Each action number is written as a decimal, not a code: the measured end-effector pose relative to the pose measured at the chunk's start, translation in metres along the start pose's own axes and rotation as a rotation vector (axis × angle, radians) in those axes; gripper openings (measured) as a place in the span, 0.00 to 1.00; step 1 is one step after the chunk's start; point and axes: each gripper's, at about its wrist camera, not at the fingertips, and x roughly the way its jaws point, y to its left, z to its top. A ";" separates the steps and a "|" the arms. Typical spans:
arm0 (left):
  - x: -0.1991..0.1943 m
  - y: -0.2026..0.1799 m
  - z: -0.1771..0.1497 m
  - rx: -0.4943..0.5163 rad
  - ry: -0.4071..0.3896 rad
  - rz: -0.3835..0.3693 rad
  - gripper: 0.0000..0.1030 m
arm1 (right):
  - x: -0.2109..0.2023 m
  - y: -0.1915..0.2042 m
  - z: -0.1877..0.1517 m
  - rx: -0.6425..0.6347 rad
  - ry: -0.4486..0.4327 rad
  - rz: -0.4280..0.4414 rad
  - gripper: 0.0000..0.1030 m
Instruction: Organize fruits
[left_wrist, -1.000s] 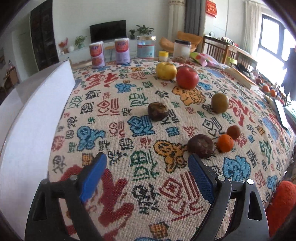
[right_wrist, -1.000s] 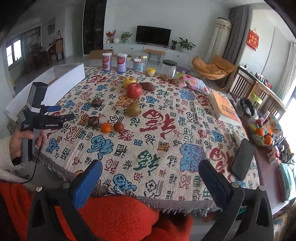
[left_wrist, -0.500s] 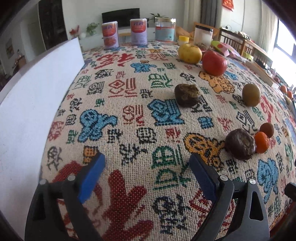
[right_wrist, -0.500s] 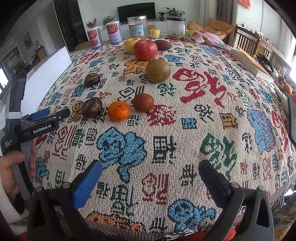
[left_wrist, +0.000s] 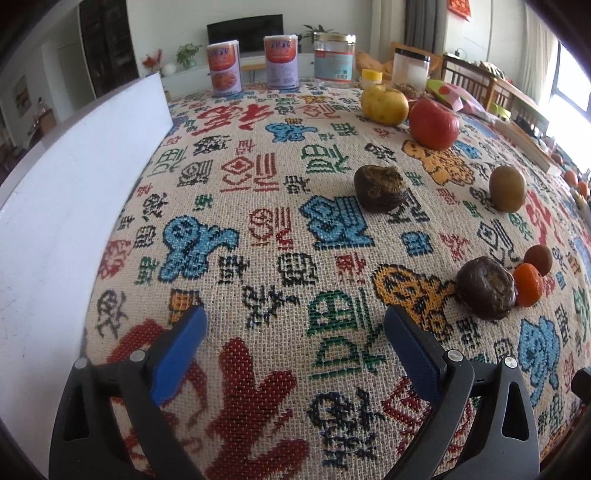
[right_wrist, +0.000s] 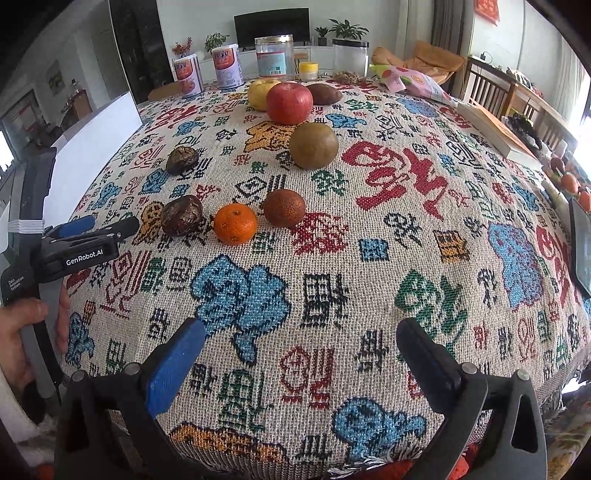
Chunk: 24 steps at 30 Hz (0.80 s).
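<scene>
Fruits lie on a patterned tablecloth (right_wrist: 332, 295): a yellow apple (right_wrist: 260, 93), a red apple (right_wrist: 289, 102), a brown oval fruit (right_wrist: 325, 94), a green-brown round fruit (right_wrist: 313, 145), two dark wrinkled passion fruits (right_wrist: 181, 159) (right_wrist: 181, 215), an orange mandarin (right_wrist: 235, 223) and a small brown fruit (right_wrist: 284, 207). My left gripper (left_wrist: 293, 328) is open and empty, low over the cloth left of the near passion fruit (left_wrist: 484, 288); it also shows in the right wrist view (right_wrist: 92, 229). My right gripper (right_wrist: 301, 341) is open and empty near the table's front edge.
A white box wall (left_wrist: 74, 192) stands along the table's left side. Two cans (right_wrist: 188, 79), two jars (right_wrist: 274, 59) and a small yellow-lidded pot (right_wrist: 308, 71) stand at the back. A snack bag (right_wrist: 410, 82), a book (right_wrist: 495, 125) and a phone (right_wrist: 583, 254) lie at the right.
Both grippers have moved forward over the table and closer to the fruits. Both stay open and empty. No fruit has moved.
</scene>
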 end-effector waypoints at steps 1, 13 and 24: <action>0.000 0.000 0.000 0.000 0.000 0.001 0.96 | -0.002 0.001 0.000 -0.005 -0.008 -0.005 1.00; 0.000 0.000 0.000 0.000 0.000 0.003 0.96 | -0.017 0.013 -0.003 -0.068 -0.089 -0.042 1.00; 0.001 0.001 0.000 -0.001 0.000 0.002 0.96 | -0.029 0.032 -0.010 -0.159 -0.156 -0.125 1.00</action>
